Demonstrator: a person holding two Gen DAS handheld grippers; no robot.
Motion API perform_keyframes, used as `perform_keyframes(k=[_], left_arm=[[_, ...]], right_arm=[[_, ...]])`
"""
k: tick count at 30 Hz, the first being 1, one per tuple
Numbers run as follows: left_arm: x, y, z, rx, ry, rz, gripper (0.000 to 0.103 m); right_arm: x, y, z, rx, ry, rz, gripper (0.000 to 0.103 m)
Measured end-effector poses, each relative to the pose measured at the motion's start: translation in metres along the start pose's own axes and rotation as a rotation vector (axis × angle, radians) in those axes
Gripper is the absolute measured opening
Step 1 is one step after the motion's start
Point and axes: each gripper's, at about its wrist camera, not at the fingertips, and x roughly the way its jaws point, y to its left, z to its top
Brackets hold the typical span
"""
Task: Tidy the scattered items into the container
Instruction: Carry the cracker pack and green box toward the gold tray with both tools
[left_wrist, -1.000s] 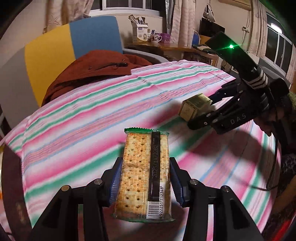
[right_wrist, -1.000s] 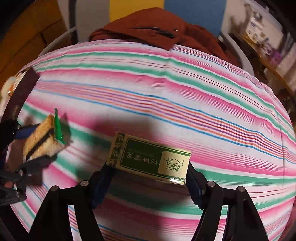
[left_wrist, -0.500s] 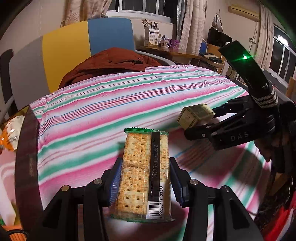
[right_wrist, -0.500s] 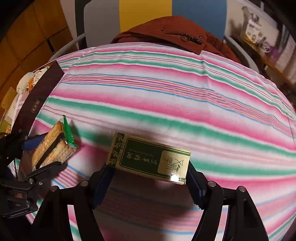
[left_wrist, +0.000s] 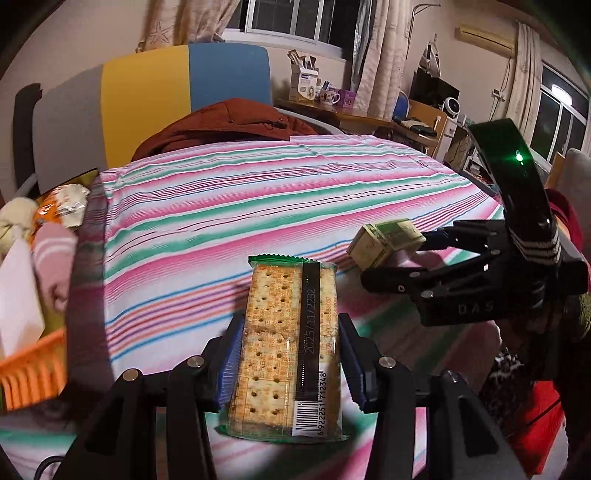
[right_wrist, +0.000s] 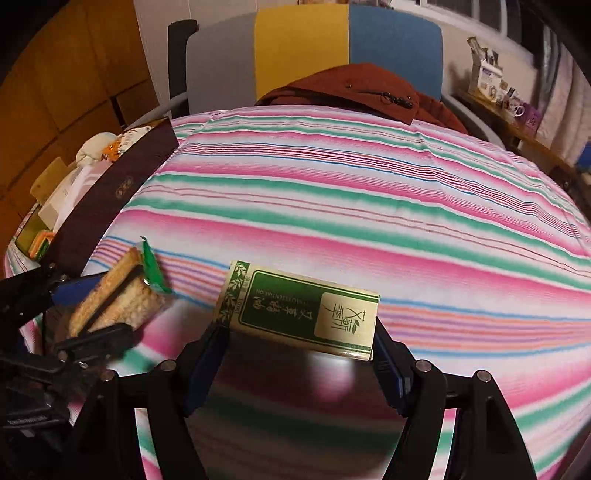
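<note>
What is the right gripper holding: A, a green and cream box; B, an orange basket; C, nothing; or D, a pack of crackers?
A: the right gripper has its fingers clamped on the ends of the green and cream box.

A pink, green and white striped cloth (left_wrist: 258, 206) covers the whole surface and serves as the landmark. At its far edge a rust-red jacket (left_wrist: 229, 125) lies bunched, partly over the cloth. Just behind the jacket stands a chair back (right_wrist: 314, 48) in grey, yellow and blue panels. Beyond the cloth's far right corner a wooden desk (left_wrist: 354, 116) carries mugs (left_wrist: 330, 98) and a small white box. Curtains (left_wrist: 391, 48) hang beside a window (left_wrist: 295, 18) behind the desk.
</note>
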Motion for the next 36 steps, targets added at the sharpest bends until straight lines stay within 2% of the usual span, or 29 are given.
perform_keyframes(k=[11,15,18,26,29,36], left_arm=[[-0.037,0.006,-0.027,0.01,-0.059,-0.018,0.049],[-0.058,0.014,-0.032,0.002,-0.116,-0.007,0.049],[-0.072,0.02,-0.037,0.003,-0.15,0.021,0.049],[-0.101,0.057,-0.051,-0.094,-0.212,0.084,0.049],[-0.113,0.08,-0.054,-0.155,-0.231,0.123,0.049],[-0.149,0.126,-0.06,-0.224,-0.313,0.236,0.049]], right_arm=[[-0.011,0.037,-0.022,0.037,-0.061,-0.011,0.075],[-0.013,0.044,-0.024,0.06,-0.076,0.005,0.075],[-0.012,0.048,-0.023,0.089,-0.088,0.014,0.075],[-0.009,0.085,-0.006,0.083,-0.126,0.115,0.074],[-0.012,0.11,0.007,0.035,-0.152,0.16,0.074],[-0.013,0.175,0.036,-0.094,-0.197,0.226,0.074]])
